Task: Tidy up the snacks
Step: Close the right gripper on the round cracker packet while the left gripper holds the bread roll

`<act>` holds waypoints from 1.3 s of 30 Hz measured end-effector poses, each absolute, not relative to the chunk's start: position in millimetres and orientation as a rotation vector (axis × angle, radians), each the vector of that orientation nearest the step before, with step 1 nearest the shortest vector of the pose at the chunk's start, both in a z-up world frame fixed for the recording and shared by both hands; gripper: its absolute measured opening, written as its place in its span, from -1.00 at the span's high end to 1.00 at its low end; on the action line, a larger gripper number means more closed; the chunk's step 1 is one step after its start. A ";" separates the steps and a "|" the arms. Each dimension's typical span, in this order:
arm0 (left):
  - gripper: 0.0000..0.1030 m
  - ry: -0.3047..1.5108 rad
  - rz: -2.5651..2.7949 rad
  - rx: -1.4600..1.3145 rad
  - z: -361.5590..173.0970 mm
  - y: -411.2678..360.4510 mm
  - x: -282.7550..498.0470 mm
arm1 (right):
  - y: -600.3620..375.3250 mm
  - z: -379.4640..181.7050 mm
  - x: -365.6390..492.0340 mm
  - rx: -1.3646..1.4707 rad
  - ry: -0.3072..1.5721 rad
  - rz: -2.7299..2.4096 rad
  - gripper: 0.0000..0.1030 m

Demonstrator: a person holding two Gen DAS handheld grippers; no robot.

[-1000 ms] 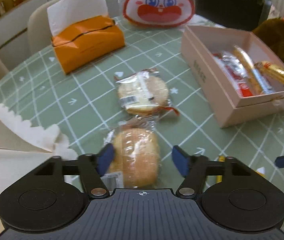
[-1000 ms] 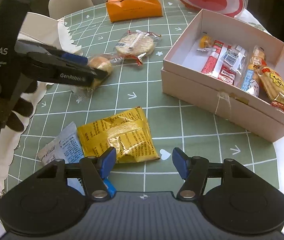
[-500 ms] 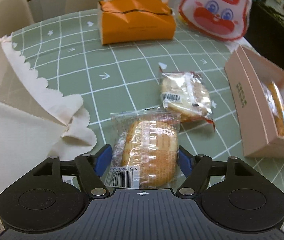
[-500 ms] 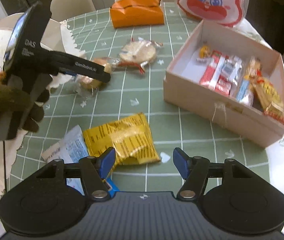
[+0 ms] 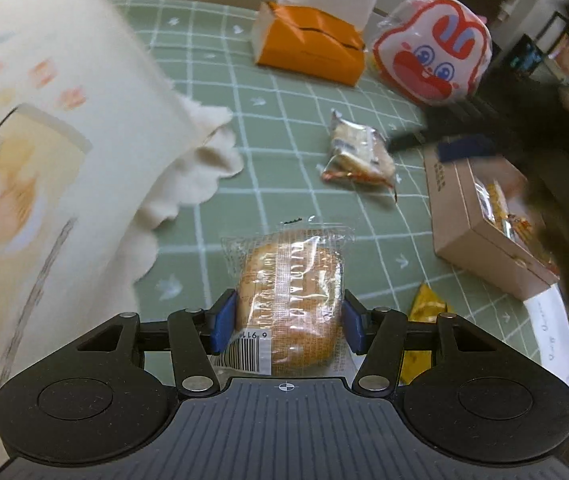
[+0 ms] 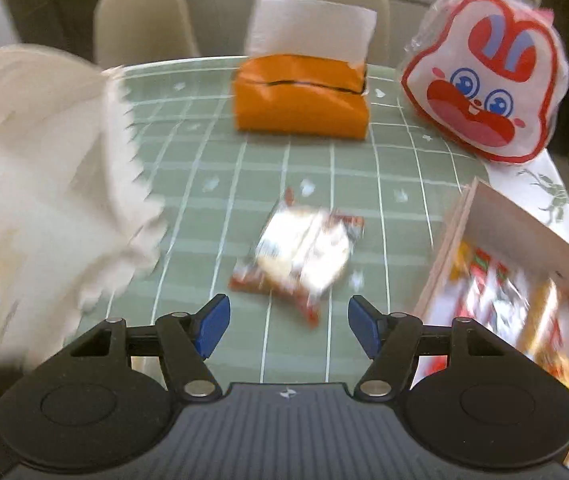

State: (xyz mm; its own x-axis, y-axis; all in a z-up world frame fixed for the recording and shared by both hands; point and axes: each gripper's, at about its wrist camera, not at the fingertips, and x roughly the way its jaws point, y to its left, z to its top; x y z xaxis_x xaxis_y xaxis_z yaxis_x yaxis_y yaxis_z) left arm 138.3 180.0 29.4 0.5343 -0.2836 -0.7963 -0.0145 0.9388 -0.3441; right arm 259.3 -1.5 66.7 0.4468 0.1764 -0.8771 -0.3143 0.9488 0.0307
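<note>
I see the green-checked desk [image 6: 316,168]. On it, near the pink box [image 6: 480,220]: a cracker packet [image 6: 304,256], an orange tissue box [image 6: 300,98] and a rabbit bag [image 6: 480,88] farther back.

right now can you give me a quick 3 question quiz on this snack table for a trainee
1. True or false: the left gripper has its pads on either side of the wrapped bun.
2. What lies on the green tablecloth just ahead of the right gripper? A) a banana B) a wrapped cracker pack C) a spoon
3. Fill in: the orange tissue box stands beside the ____-faced bag.

Key
1. True; the jaws have just been closing, and the pads press on the bun's wrapper.
2. B; the right jaws are open with nothing between them.
3. Rabbit.
</note>
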 end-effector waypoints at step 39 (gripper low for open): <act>-0.15 1.049 0.022 -0.309 19.8 199.1 100.6 | 69.8 -6.8 307.2 0.041 1.240 0.262 -0.67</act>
